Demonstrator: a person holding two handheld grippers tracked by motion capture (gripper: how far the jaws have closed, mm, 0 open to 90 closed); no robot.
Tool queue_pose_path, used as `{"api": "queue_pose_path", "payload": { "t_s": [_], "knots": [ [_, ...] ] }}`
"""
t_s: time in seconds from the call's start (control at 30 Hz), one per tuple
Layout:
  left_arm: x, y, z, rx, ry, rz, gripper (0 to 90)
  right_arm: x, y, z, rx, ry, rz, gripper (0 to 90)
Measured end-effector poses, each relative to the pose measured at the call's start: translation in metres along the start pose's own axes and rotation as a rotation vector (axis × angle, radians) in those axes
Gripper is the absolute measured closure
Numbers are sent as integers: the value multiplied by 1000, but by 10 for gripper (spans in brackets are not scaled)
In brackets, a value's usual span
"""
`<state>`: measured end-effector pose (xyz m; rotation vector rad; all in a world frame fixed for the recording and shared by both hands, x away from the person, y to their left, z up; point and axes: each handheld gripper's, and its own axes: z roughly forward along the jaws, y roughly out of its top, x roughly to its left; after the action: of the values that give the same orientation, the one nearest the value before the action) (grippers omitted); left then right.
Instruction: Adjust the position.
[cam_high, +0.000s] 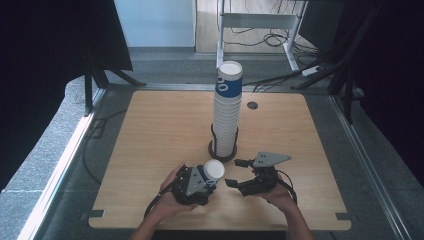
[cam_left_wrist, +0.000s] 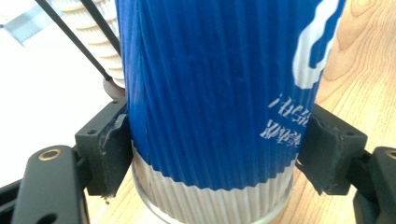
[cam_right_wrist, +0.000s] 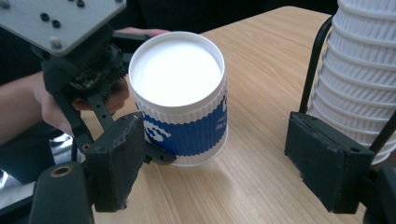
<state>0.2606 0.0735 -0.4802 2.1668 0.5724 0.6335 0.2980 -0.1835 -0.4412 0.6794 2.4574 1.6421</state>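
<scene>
Table (cam_high: 150, 130): light wood top, mostly bare. Tall stack of cups (cam_high: 226, 112) stands upright in a black wire holder (cam_high: 222, 152) near the middle, top cup with a blue band.

Between the stack and me: my two grippers, near the front edge. My left gripper (cam_high: 200, 182) is clamped on a single blue and white cup (cam_high: 212, 172); the left gripper view shows both pads pressing the ribbed blue sleeve (cam_left_wrist: 210, 93) from either side, low on the cup body. In the right gripper view the cup (cam_right_wrist: 180, 98) sits on or just above the table top, white face turned up. I cannot tell whether that face is a lid or the base of an inverted cup.

My right gripper (cam_high: 236, 174) stands just beside the cup with its jaws wide apart and nothing between them. Its left pad (cam_right_wrist: 114, 161) is close to the cup's lower edge, its right pad (cam_right_wrist: 327, 158) is near the stack.

Judgement on the step: the right gripper looks set to take the cup or work on its top.
- Keep the left grip steady and light; ribbed paper dents easily.
- Bring the right jaws in square across the rim, not the soft mid-wall.
- Watch the right pad's clearance from the holder wire (cam_right_wrist: 313, 65).
- Only release the left grip once the right one is firm.
</scene>
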Motion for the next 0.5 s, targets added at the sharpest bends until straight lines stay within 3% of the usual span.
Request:
{"api": "queue_pose_path", "payload": {
  "t_s": [0.5],
  "knots": [
    [-1, 0, 1, 11, 25, 31, 204, 0, -2, -1, 40, 7, -4, 204]
  ]
}}
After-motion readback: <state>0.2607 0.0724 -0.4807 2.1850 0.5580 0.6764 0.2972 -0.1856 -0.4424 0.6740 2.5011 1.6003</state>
